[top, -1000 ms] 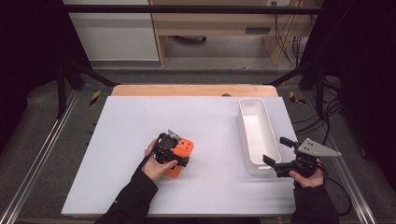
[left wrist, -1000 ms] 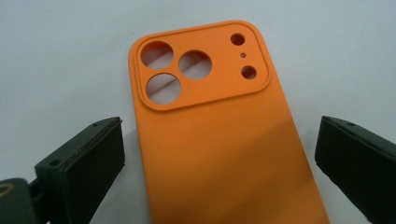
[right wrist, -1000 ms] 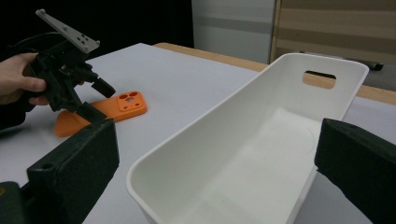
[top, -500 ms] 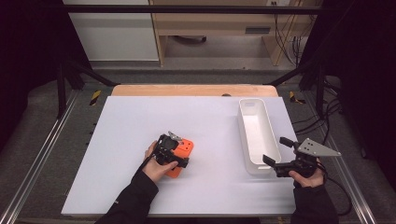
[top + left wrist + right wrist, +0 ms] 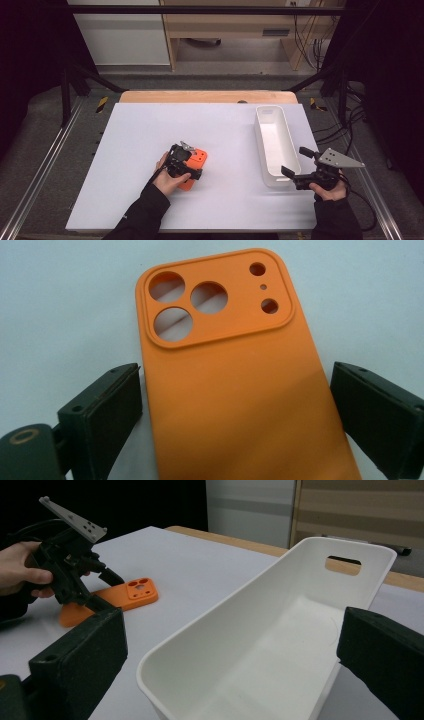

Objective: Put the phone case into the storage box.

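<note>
An orange phone case point(image 5: 198, 159) lies flat on the white table, camera cut-outs facing up. My left gripper point(image 5: 186, 167) is over its near end. In the left gripper view the case point(image 5: 235, 380) lies between the jaws, and that gripper point(image 5: 237, 390) is open, one jaw close beside each long edge. From the right gripper view the case point(image 5: 135, 592) and the left gripper point(image 5: 105, 589) show at the far left. My right gripper point(image 5: 295, 161) is open at the near end of a white bin point(image 5: 260, 140), with nothing held. Its jaws stand wide apart on either side of the bin's near corner point(image 5: 240, 600).
The bin is long and narrow and runs away from me along the table's right side, with a handle slot point(image 5: 342, 560) in its far wall. A wooden strip point(image 5: 210, 96) edges the table's far side. Metal rails point(image 5: 40, 170) flank the table.
</note>
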### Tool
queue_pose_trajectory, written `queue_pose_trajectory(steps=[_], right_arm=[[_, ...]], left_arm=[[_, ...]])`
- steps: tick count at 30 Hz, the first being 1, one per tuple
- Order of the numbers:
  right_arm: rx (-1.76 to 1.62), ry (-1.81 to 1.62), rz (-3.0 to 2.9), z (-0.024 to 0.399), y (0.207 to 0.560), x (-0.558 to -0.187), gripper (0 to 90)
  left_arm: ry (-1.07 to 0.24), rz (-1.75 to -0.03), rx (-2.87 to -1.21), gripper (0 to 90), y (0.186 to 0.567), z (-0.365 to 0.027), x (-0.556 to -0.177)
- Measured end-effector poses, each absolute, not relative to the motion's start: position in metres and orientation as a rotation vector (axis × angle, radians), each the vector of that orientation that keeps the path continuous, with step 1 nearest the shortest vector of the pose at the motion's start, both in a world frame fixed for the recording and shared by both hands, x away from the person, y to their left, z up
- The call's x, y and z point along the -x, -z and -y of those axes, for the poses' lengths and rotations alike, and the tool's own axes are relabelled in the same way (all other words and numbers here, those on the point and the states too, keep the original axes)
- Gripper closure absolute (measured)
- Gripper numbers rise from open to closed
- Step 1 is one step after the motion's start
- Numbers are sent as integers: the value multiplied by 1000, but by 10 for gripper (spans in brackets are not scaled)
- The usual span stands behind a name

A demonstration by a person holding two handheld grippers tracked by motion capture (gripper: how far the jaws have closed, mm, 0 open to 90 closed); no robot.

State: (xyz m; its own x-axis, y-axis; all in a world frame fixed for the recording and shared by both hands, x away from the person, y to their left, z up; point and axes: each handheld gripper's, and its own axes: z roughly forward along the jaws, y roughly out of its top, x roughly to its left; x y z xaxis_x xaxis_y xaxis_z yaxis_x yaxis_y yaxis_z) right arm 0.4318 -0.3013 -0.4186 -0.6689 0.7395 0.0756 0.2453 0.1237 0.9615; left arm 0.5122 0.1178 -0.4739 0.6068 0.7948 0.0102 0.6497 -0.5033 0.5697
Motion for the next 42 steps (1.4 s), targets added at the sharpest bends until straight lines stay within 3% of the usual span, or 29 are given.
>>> queue_pose_trajectory(steps=[42], right_arm=[[-949, -1571, -1985, 301, 418, -432, 4]], left_arm=[[-388, -1159, -2283, 112, 474, -118, -509]])
